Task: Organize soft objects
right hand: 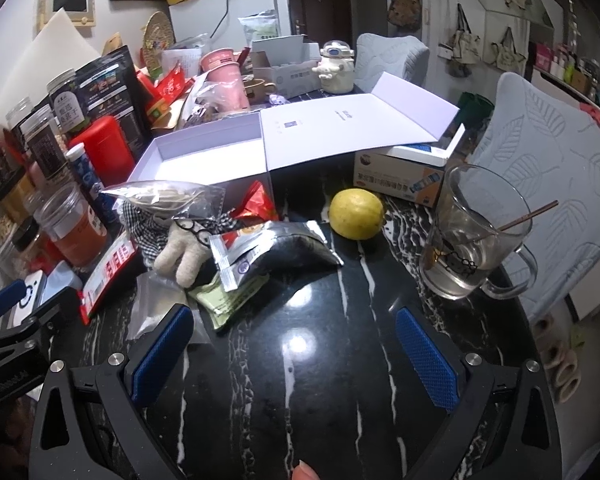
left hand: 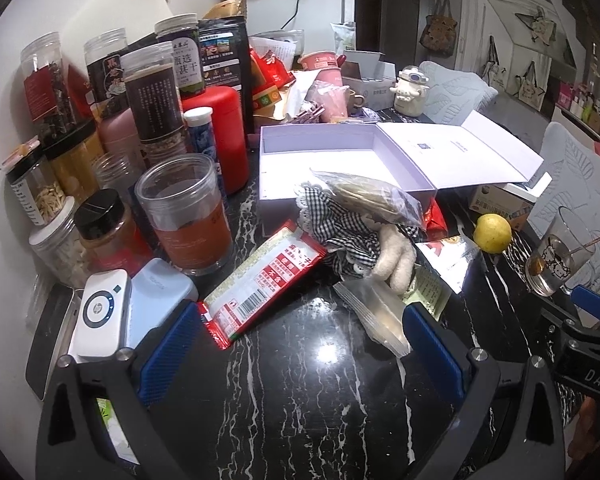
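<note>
A small cream plush toy [left hand: 392, 260] in a black-and-white checked dress lies on the black marble table [left hand: 300, 400], just beyond my open left gripper [left hand: 300, 344]. A clear bag [left hand: 364, 196] rests over its upper half. In the right wrist view the plush toy [right hand: 180, 252] lies left of centre, partly under a silver pouch [right hand: 276, 248]. My right gripper [right hand: 296, 352] is open over bare table, holding nothing. Behind the toy, an open lilac box [left hand: 340, 156] stands empty with its lid folded back; the same box [right hand: 204, 156] shows in the right wrist view.
Jars and bottles [left hand: 100, 140] crowd the left side. A red snack packet [left hand: 260, 284] and silver sachets [left hand: 376, 312] lie by the left fingers. A lemon [right hand: 356, 212] and a glass mug [right hand: 472, 232] stand to the right, near the table's edge.
</note>
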`<state>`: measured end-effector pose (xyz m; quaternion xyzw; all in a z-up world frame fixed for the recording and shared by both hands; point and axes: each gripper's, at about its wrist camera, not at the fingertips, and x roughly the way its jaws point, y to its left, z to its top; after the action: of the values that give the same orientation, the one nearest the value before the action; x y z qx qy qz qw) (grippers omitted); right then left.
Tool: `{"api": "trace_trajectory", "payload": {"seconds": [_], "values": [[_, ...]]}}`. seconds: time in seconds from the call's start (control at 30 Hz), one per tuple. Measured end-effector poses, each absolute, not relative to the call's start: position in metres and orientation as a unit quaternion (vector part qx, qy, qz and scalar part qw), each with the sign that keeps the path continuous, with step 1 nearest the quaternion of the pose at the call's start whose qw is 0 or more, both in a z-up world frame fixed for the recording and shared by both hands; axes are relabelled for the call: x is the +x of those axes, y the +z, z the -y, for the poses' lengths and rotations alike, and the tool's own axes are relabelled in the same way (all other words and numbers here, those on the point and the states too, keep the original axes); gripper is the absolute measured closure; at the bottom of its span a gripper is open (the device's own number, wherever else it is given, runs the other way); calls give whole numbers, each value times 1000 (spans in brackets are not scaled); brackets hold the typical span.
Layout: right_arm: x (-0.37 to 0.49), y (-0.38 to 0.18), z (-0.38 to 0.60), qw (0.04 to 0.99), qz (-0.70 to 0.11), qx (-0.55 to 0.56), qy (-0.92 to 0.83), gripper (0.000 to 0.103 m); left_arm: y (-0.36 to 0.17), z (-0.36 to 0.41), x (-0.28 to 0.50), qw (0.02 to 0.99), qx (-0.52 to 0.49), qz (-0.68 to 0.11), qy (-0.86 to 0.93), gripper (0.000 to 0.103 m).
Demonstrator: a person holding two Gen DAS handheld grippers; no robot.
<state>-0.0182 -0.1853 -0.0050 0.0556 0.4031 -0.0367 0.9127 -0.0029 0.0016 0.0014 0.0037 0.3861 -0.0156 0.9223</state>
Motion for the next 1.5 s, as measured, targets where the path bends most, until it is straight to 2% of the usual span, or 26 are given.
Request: {"api": "trace_trajectory", "payload": {"seconds": [0.43,1.5], "values": [[-18,-5,177,915,-401,43,-22,0,1,-28,3,922,-16,-386,19,0],[-35,-10,172,915,-401,46,-19,0,-11,-30,-10,913,-33,-407,-2,0]]}}
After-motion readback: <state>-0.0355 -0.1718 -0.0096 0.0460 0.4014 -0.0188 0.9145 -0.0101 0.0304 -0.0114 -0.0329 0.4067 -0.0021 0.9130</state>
